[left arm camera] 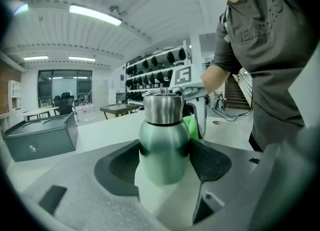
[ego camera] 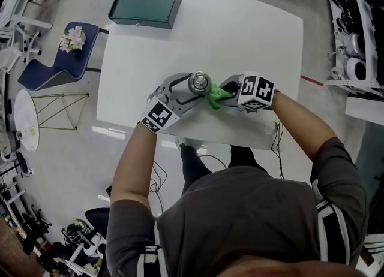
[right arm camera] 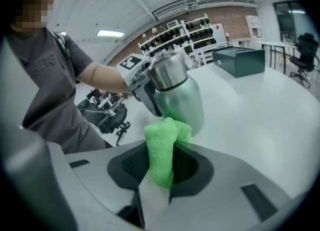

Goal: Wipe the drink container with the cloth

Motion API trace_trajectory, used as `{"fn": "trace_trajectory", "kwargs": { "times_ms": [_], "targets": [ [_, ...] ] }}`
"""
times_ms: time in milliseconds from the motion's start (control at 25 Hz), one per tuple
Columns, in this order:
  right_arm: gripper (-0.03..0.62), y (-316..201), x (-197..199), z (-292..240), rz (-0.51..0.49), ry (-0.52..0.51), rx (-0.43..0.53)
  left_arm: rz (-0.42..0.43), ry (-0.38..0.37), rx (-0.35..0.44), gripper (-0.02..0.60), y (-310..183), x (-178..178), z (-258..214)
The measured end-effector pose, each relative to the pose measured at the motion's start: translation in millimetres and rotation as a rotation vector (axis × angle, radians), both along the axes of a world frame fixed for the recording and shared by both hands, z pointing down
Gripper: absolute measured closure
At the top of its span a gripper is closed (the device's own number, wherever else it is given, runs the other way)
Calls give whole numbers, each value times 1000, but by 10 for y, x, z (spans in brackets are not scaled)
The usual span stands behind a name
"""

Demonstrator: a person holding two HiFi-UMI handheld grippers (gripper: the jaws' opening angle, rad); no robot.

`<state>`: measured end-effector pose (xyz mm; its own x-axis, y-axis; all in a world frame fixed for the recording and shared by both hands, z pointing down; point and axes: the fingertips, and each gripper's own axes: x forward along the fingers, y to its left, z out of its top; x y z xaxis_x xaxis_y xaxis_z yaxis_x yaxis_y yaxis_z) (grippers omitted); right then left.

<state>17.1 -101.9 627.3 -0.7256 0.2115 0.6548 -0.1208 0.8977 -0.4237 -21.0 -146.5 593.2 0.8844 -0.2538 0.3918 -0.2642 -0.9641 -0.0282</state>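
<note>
Looking down, head view: your left hand-held gripper point(ego camera: 193, 87) and right hand-held gripper point(ego camera: 224, 93) meet above the counter point(ego camera: 240, 36), near its front edge.
Left gripper view: jaws clamp the steel drink container point(left arm camera: 162, 145).
Right gripper view: jaws pinch the green cloth point(right arm camera: 161, 147) against the container's side.

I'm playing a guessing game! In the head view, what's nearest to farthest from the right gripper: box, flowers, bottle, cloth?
From the right gripper:
1. Cloth, pinched in its jaws.
2. Bottle, right beside the cloth, in the left gripper.
3. Box, at the table's far left corner.
4. Flowers, on the blue chair left of the table.
</note>
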Motion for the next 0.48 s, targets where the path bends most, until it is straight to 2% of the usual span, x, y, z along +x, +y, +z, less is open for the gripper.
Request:
{"fn": "trace_trajectory", "kwargs": {
  "times_ms": [80,160,280,360,480],
  "targets": [
    [500,-151,168,-173,86,-77,-73,-3,0,7,272,10,15,-4],
    [500,-446,302,-403,213,-178,-130,-9,3,12,273,13,22,-5],
    [500,-892,269,-711,350,-333,-191,-19,12,16,273,8,21,-11],
    [500,-1061,115,-809,384,-410,-245,-22,18,16,273,2,16,-14],
    [500,-1084,-137,-745,373,-446,-333,-24,22,16,273,0,11,5]
  ]
}}
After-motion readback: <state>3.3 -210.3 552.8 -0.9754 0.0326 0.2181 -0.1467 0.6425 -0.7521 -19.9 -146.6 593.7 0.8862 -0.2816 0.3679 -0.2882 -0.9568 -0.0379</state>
